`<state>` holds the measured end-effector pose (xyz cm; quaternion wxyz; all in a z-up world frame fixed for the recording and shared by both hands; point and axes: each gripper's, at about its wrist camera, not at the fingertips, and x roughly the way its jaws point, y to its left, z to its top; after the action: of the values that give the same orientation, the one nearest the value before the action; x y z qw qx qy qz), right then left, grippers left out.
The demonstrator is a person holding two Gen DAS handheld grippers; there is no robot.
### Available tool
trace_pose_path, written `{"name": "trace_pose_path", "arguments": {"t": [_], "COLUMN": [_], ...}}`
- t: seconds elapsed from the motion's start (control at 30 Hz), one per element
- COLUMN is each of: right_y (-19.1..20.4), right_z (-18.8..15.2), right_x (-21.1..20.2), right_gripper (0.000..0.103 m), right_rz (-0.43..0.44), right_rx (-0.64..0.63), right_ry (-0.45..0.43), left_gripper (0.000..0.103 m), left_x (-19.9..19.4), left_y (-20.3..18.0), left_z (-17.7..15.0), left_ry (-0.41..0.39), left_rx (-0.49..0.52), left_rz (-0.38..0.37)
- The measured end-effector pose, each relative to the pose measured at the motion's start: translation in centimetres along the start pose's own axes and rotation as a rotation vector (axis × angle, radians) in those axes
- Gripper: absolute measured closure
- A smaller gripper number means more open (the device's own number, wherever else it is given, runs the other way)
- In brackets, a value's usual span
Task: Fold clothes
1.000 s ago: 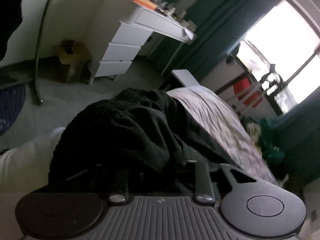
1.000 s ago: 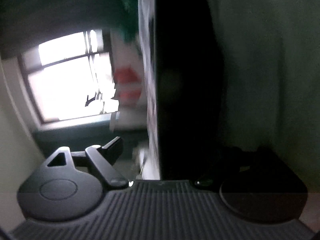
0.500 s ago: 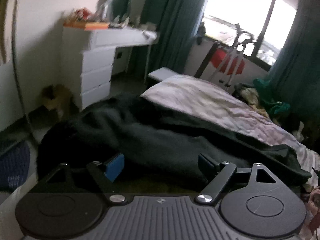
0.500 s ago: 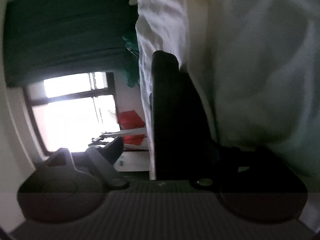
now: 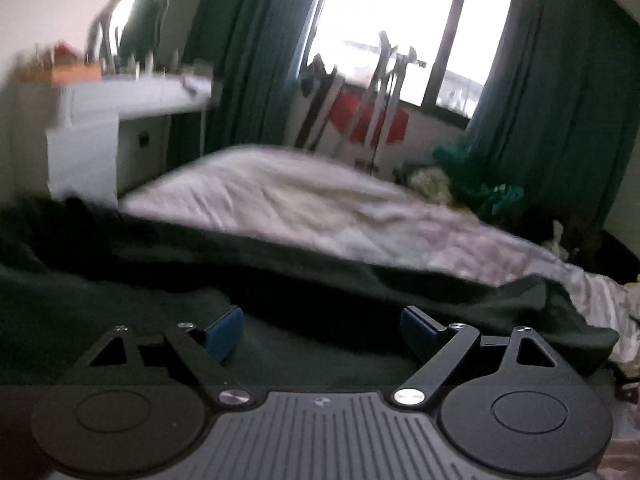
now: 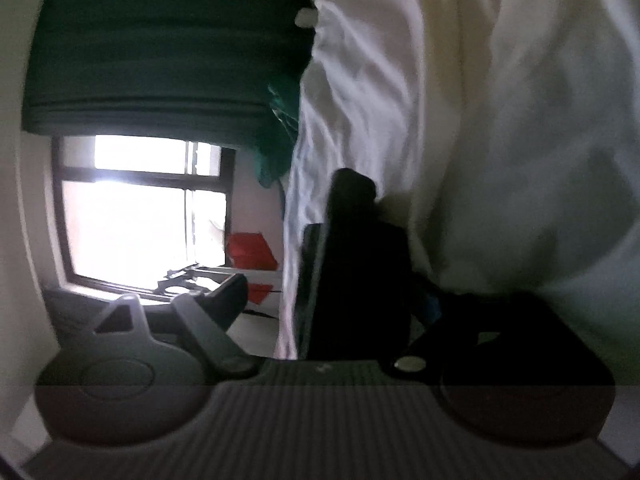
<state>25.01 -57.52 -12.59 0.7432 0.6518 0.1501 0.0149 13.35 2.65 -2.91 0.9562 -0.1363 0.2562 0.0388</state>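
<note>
A dark garment [image 5: 280,280] lay spread across the near edge of the bed [image 5: 320,208], its far side resting on the pale, rumpled bedcover. The left gripper [image 5: 322,330] hung just above the cloth with its blue-padded fingers [image 5: 222,330] spread wide and nothing between them. Seen from the right wrist, the picture was turned on its side: a dark fold of the garment [image 6: 360,272] stood between the fingers of the right gripper [image 6: 332,300], filling the gap; whether the fingers actually pinched it could not be made out, as the right-hand finger was lost in shadow. Beyond the bed stood a white desk with drawers [image 5: 120,120] at the left, cluttered on top. Teal curtains [image 5: 552,100] framed a bright window [image 5: 400,32], and a metal stand with red parts [image 5: 372,116] stood beneath it. A heap of green and yellowish cloth [image 5: 472,184] lay at the far right corner of the bed.
</note>
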Motion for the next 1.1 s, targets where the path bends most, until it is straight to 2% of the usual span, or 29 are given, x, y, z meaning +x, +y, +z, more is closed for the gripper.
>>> {"name": "trace_pose_path", "arguments": {"t": [0.1,0.17,0.27,0.37,0.6,0.7,0.73,0.77,0.83,0.93,1.1], "right_y": [1.3,2.0,1.9,2.3,3.0,3.3,3.5,3.6,4.3,5.6,8.0], "right_z": [-0.4,-1.0,-2.2,-2.6,-3.6,-4.1,-4.2,-4.3,-4.8,-5.6,-7.0], "right_x": [0.4,1.5,2.8,3.8,6.0,6.9,7.2,7.5,7.0,5.4,2.1], "right_gripper": [0.016,0.015,0.018,0.014,0.015,0.023,0.033,0.056,0.079,0.084,0.086], "right_rz": [-0.024,-0.114,-0.178,-0.199,-0.248,-0.27,-0.277,-0.284,-0.279,-0.262,-0.24], "right_rx": [-0.044,-0.064,-0.109,-0.157,-0.267,-0.315,-0.331,-0.347,-0.351,-0.342,-0.36], "right_ry": [0.018,0.056,0.119,0.101,0.059,0.041,0.035,0.028,-0.01,-0.084,-0.19], "left_gripper": [0.015,0.015,0.015,0.016,0.016,0.016,0.016,0.016,0.016,0.016,0.017], "left_x": [1.0,1.2,1.8,1.5,1.1,1.2,1.3,1.3,1.3,1.0,0.3], "left_y": [0.1,0.1,0.4,1.0,1.2,1.2,1.2,1.1,0.9,0.7,1.0], "left_z": [-1.3,-1.6,-1.4,-1.3,-1.7,-1.7,-1.7,-1.7,-1.5,-1.3,-0.9], "left_ry": [-0.005,-0.015,0.003,0.015,0.026,0.029,0.029,0.03,0.029,0.031,0.039], "left_rx": [0.053,0.085,0.07,0.067,0.091,0.089,0.087,0.09,0.123,0.133,0.103], "left_rz": [0.002,0.004,-0.006,-0.009,-0.005,-0.001,0.0,0.001,0.005,0.002,-0.025]}}
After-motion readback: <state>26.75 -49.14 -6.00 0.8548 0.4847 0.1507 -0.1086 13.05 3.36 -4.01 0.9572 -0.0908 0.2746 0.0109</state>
